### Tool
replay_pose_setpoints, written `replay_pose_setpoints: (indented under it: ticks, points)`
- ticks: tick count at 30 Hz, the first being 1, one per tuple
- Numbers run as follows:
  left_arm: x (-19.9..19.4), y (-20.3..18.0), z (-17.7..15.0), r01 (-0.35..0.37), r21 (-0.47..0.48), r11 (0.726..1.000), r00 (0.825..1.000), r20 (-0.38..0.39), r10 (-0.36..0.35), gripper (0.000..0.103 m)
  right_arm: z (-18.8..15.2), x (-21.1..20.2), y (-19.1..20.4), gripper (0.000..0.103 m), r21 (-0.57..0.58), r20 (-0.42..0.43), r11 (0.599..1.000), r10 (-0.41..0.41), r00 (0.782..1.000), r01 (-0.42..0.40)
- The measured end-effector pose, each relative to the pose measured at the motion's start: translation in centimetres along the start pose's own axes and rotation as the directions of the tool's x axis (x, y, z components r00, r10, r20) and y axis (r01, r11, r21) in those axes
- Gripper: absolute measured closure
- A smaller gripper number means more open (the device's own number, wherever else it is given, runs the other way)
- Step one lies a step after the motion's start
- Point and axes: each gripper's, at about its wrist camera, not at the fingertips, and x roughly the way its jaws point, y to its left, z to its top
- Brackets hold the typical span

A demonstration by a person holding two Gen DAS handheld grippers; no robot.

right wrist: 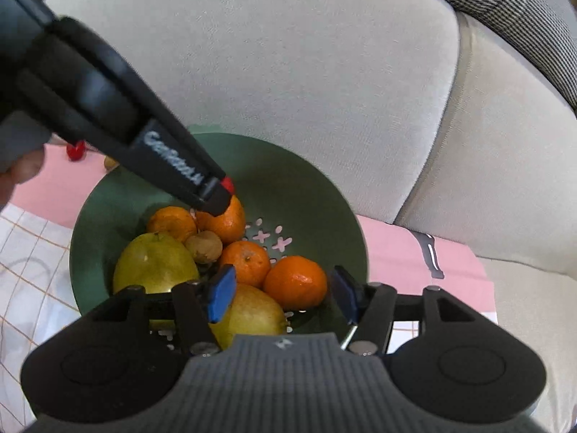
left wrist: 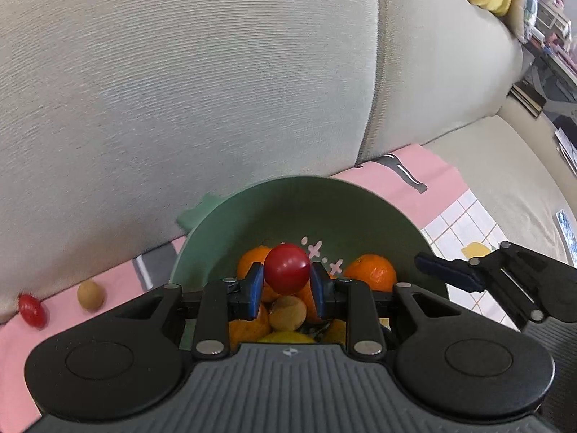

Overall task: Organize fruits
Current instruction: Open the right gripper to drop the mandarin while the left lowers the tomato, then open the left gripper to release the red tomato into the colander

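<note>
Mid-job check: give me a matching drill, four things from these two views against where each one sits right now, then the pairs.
Things:
1. round red cherry tomato
2. small tan longan-like fruit
3. large yellow-green pear
4. right gripper

Places or states:
A. lying inside the green perforated bowl
B. pinched between the left gripper pads above the bowl
C. open, holding nothing, over the bowl
D. on the pink cloth outside the bowl

Pairs: 1-B, 2-D, 3-A, 4-C

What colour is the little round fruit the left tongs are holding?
Red. The cherry tomato in the left tongs shows best in the left wrist view.
</note>
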Motion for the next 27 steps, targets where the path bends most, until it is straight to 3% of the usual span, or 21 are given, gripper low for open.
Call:
replay_pose_setpoints:
  ticks: [7, 15, 19, 27]
  points:
    - [2.2, -0.6, 0.4, 0.011, 0.024, 1.0, 0.998, -0.062, -0.009, 0.072, -0.1, -0.4, -0.2, 0.041, 0.067, 0.029, 0.998, -0.01, 1.0, 0.008]
    - [2.5, -0.5, 0.3, 0.022, 0.011, 1.0, 0.997, -0.067, -0.021, 0.07, -0.3, -0.4, 0.4, 0.041, 0.074, 0.013, 0.997, -0.015, 1.0, 0.014]
    - [2.0, -0.3, 0.1, 0.012, -0.002, 1.0, 0.997, -0.07, -0.012, 0.049, 0.0, 0.0, 0.1, 0.041, 0.081, 0.008, 0.997, -0.015, 1.0, 0.014]
    - [-2.5, 0.0, -0.9, -0.005, -0.005, 1.0, 1.0, 0.006, 0.005, 0.04, 0.5, -0.8, -0.4, 0.035, 0.138, 0.013, 0.99, 0.024, 1.0, -0.026]
